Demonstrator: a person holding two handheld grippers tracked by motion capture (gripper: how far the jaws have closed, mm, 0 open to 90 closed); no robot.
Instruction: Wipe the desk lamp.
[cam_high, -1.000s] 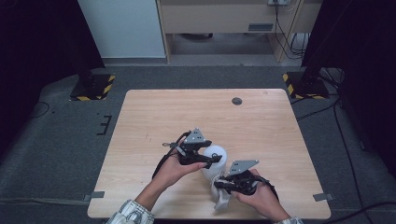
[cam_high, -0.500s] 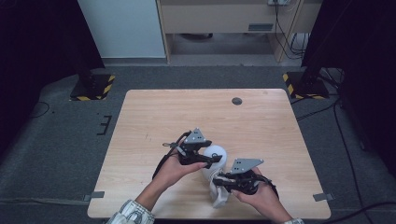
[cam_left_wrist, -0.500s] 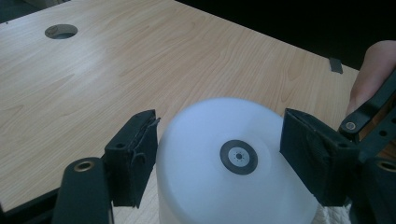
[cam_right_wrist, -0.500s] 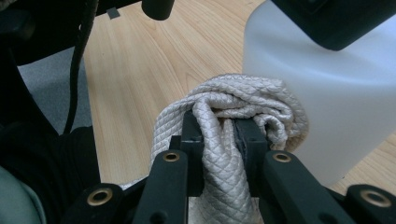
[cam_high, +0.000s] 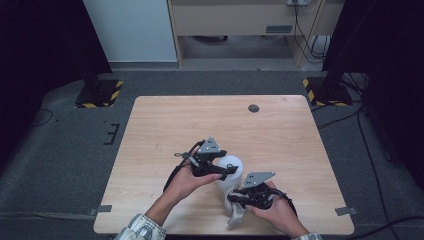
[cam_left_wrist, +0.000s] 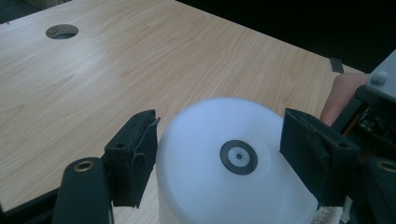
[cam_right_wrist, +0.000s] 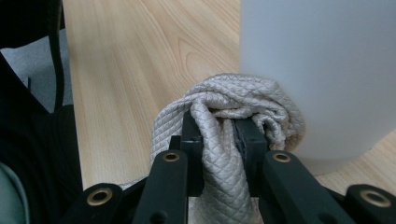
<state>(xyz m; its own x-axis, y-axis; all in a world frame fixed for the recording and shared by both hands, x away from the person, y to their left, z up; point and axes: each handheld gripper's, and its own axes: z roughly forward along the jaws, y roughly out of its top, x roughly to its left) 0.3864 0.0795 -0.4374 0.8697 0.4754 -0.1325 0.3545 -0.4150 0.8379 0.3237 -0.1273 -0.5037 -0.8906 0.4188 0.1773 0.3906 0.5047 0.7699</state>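
A white, round-topped container (cam_high: 233, 163) stands on the wooden table (cam_high: 200, 125), near its front edge. My left gripper (cam_high: 226, 169) straddles the container (cam_left_wrist: 233, 186), one pad on each side and both touching its wall. My left gripper (cam_left_wrist: 219, 154) looks down on a small dark ring on the container's top. My right gripper (cam_high: 235, 199) is shut on a beige quilted cloth (cam_high: 235, 216). The bunched cloth (cam_right_wrist: 224, 107) is pinched in my right gripper (cam_right_wrist: 219, 140) and pressed against the lower side of the container (cam_right_wrist: 317, 70).
A round cable hole (cam_high: 253, 108) lies in the table's far half, also seen as the hole (cam_left_wrist: 61, 31) from the left gripper. Bare wood stretches to the left and beyond the container. Dark floor with cables and yellow-black stand feet surrounds the table.
The right gripper and its cloth have shifted only slightly against the container. The left gripper and the container have kept still.
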